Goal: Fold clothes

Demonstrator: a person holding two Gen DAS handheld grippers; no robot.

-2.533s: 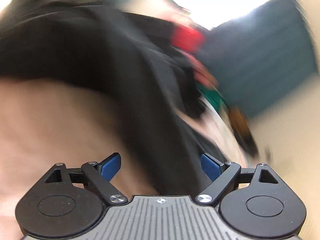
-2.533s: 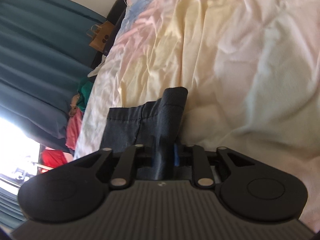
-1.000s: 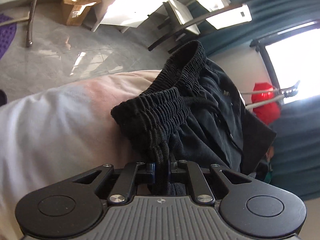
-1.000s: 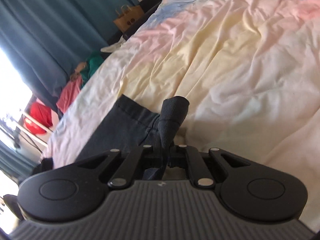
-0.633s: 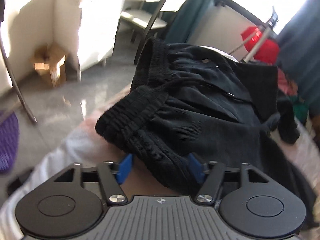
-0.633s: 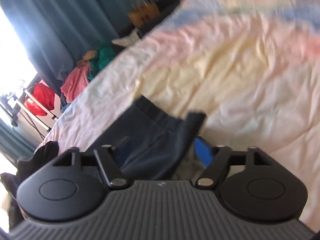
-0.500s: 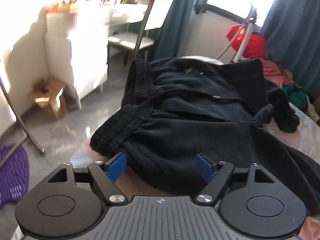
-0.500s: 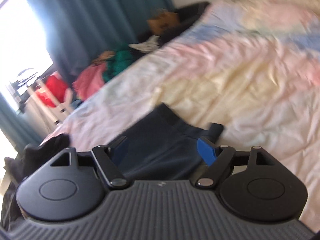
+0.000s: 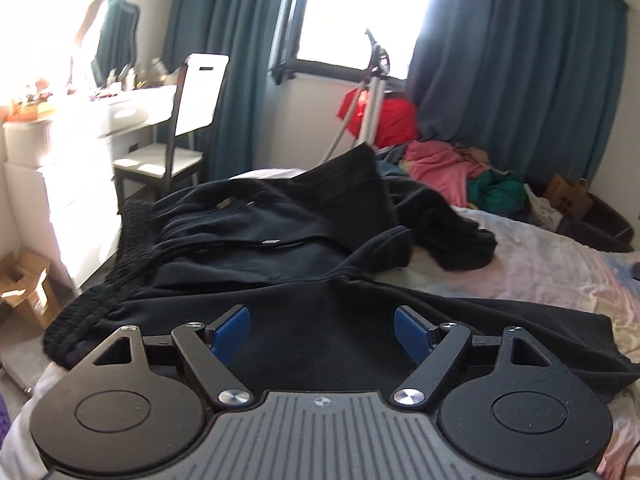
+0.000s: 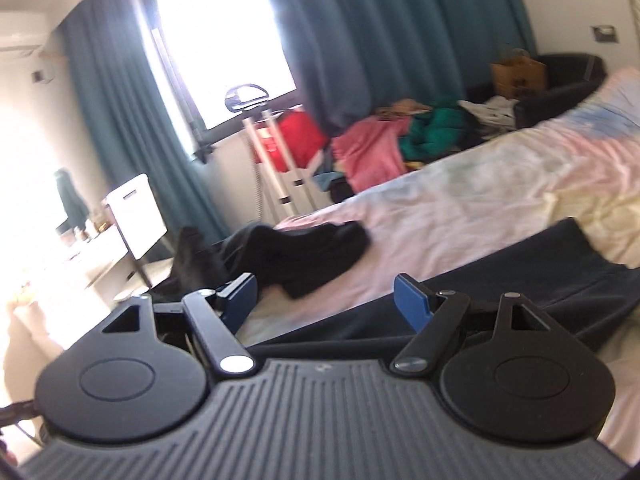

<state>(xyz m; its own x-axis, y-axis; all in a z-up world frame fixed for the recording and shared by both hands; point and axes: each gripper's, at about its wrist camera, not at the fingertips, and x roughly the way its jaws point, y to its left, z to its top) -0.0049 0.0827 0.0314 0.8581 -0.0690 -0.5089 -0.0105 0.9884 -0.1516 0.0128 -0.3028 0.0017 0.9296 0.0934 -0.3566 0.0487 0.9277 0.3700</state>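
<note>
The left tool (image 9: 322, 334) stood with its blue pads spread wide and empty. The right tool (image 10: 324, 300) was likewise wide apart, gripping nothing.

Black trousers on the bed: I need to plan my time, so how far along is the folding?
Done: the black trousers lie spread on the bed, elastic waistband at the bed's edge. In hand: nothing; the left gripper and right gripper are both open above the fabric. Left: no tidy finished fold shows yet, and a separate dark garment lies crumpled beyond.
</note>
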